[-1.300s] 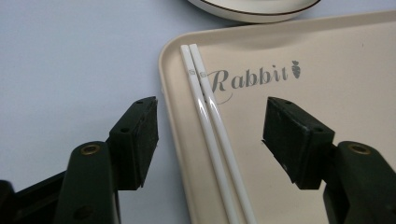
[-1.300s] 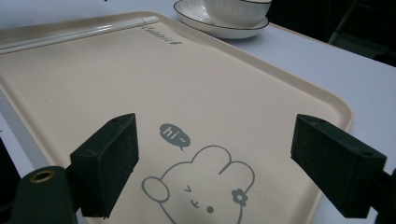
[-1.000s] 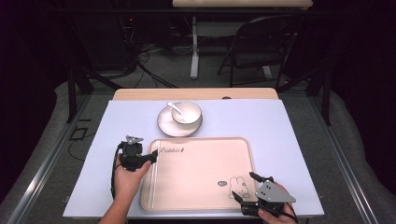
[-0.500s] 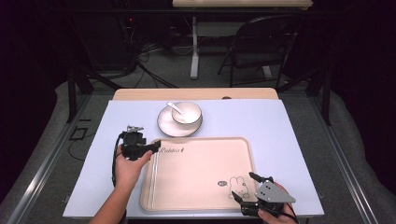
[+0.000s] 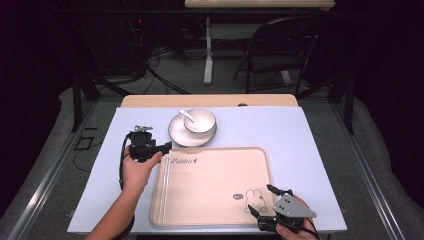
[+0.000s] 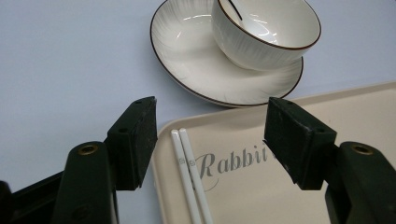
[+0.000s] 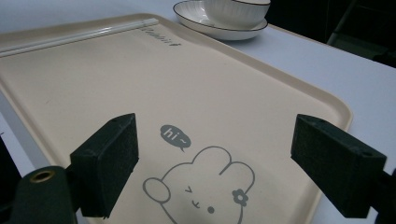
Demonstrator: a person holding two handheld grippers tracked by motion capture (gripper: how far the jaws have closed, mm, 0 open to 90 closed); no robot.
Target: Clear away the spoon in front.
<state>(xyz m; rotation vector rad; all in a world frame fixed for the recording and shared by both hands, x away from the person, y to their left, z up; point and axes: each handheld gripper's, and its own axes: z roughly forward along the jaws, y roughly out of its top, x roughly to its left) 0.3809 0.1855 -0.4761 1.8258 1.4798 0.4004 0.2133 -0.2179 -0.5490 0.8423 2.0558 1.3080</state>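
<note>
The right tool (image 5: pixel 265 201) has stayed put over the tray's (image 5: pixel 215 210) near right corner, jaws wide, holding nothing, above a rabbit drawing saying "hi~". The left tool (image 5: pixel 167 146) has moved farther, jaws wide and empty, at the far left corner by the chopsticks (image 6: pixel 189 172) and "Rabbit". The bowl (image 5: pixel 199 120) sits on its plate (image 5: pixel 176 132) just beyond.

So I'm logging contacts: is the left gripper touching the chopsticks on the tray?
Apart. In the left gripper view the left gripper has its jaws spread wide, and the chopsticks lie between them, clear of either pad.
</note>
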